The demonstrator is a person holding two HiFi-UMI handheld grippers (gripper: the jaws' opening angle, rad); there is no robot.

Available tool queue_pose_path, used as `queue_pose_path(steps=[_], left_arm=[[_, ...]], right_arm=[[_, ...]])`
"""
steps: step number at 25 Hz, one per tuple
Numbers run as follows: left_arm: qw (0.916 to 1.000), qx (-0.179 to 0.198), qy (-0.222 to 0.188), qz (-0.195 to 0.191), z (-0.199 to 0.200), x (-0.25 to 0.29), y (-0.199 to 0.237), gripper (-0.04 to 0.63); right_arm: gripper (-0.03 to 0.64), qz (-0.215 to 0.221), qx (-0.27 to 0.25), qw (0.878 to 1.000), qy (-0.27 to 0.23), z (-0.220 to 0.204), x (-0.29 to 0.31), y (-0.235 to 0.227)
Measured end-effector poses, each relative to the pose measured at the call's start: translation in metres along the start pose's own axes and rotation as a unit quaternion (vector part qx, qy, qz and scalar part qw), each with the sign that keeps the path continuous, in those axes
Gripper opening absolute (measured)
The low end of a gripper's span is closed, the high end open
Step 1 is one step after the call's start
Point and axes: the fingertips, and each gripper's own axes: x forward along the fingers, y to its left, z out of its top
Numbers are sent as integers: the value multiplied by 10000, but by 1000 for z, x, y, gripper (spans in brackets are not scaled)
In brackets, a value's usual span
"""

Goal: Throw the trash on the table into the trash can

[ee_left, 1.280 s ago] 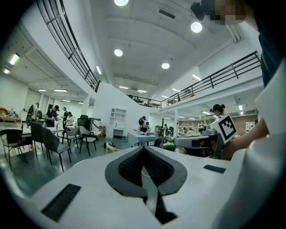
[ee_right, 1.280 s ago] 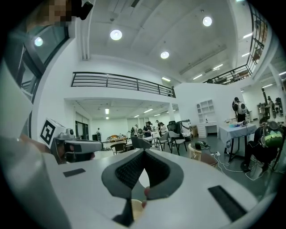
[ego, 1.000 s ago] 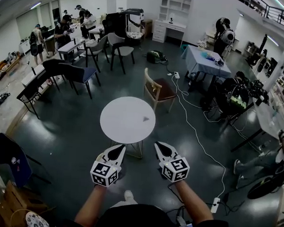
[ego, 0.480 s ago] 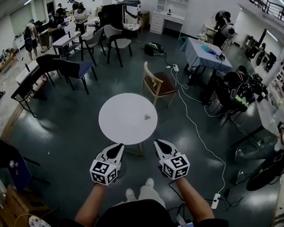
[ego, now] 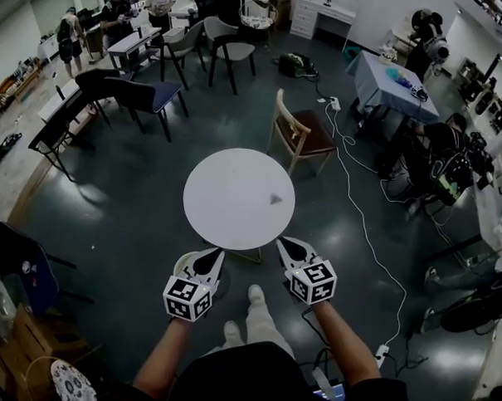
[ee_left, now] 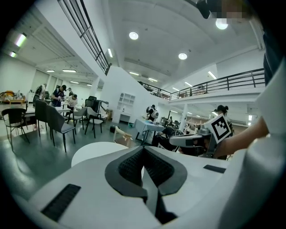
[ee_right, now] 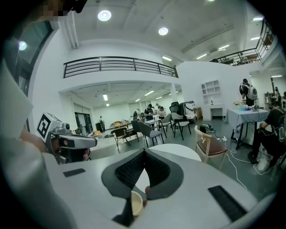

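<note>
Two grippers sit at the near edge of the table [ego: 227, 182]: the left gripper [ego: 213, 257] and the right gripper [ego: 285, 245]. Both have their jaws fully together, pads meeting, and neither grips anything. A small pale disc [ee_right: 135, 203] shows at the root of the right jaws, behind the pads. Whether it belongs to the gripper cannot be told.

The trash [ego: 275, 199] is one small dark piece lying on the table, right of the table's centre and nearer the right gripper. No can is identifiable in any view.

Probable faults from this state:

1. Approach with jaws together. The tips would strike the trash rather than straddle it and slide it over the smooth top, possibly off the table's far edge toward the chair [ego: 300, 133]. Open the jaws before reaching in.
2. Weak pinch. The trash looks low and thin. Pads closing above it would miss, and tips pressed hard could scrape the top.
3. Carry. A cable [ego: 362, 229] runs over the floor right of the table, and feet could snag it on the walk to the can.
</note>
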Motion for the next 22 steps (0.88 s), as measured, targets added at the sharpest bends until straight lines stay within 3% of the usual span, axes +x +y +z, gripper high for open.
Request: queue_pose_path(steps=[10, 22], left_arm=[[9989, -288, 239, 282, -8, 68, 27, 9], [9949, -525, 659, 551, -35, 141, 65, 9]], right_arm=[[15, 251, -67, 9980, 569, -13, 61, -64], [16, 175, -465, 9897, 1342, -60, 143, -154]])
